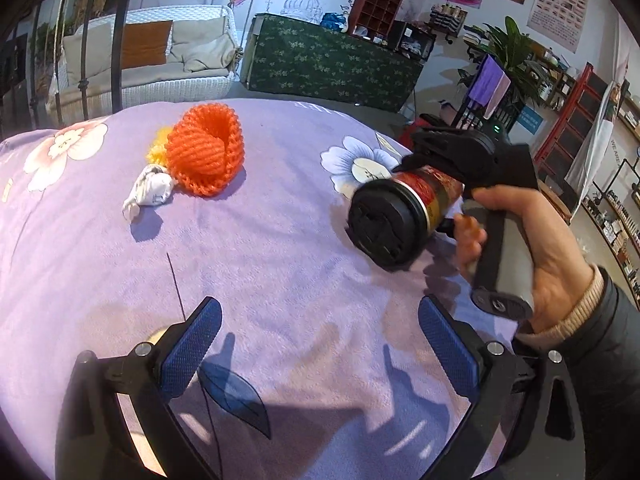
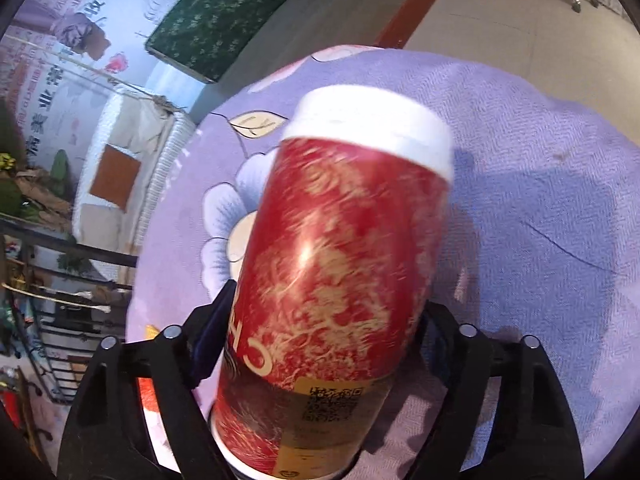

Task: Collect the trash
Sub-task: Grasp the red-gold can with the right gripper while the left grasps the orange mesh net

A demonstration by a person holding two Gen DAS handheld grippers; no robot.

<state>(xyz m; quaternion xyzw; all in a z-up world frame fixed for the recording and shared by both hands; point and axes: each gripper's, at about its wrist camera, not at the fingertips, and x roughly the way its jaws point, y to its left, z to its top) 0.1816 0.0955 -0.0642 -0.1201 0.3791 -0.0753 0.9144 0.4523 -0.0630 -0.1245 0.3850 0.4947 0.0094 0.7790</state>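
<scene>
My right gripper point(image 2: 320, 360) is shut on a red and gold paper cup point(image 2: 332, 280) with a white rim and holds it tilted above the purple floral cloth point(image 2: 540, 200). In the left wrist view the same cup point(image 1: 404, 216) shows its black lid end, held by the right gripper point(image 1: 444, 168) at the right. An orange foam net point(image 1: 206, 152), a yellow scrap point(image 1: 158, 148) and a crumpled white paper point(image 1: 150, 192) lie on the cloth at the far left. My left gripper point(image 1: 320, 344) is open and empty over the near cloth.
The cloth-covered table point(image 1: 300, 260) drops off at its far edge. Beyond it stand a white wicker sofa point(image 1: 160, 64), a green patterned counter point(image 1: 328, 64), plants and shelves at the right. A dark thread point(image 1: 176, 280) lies on the cloth.
</scene>
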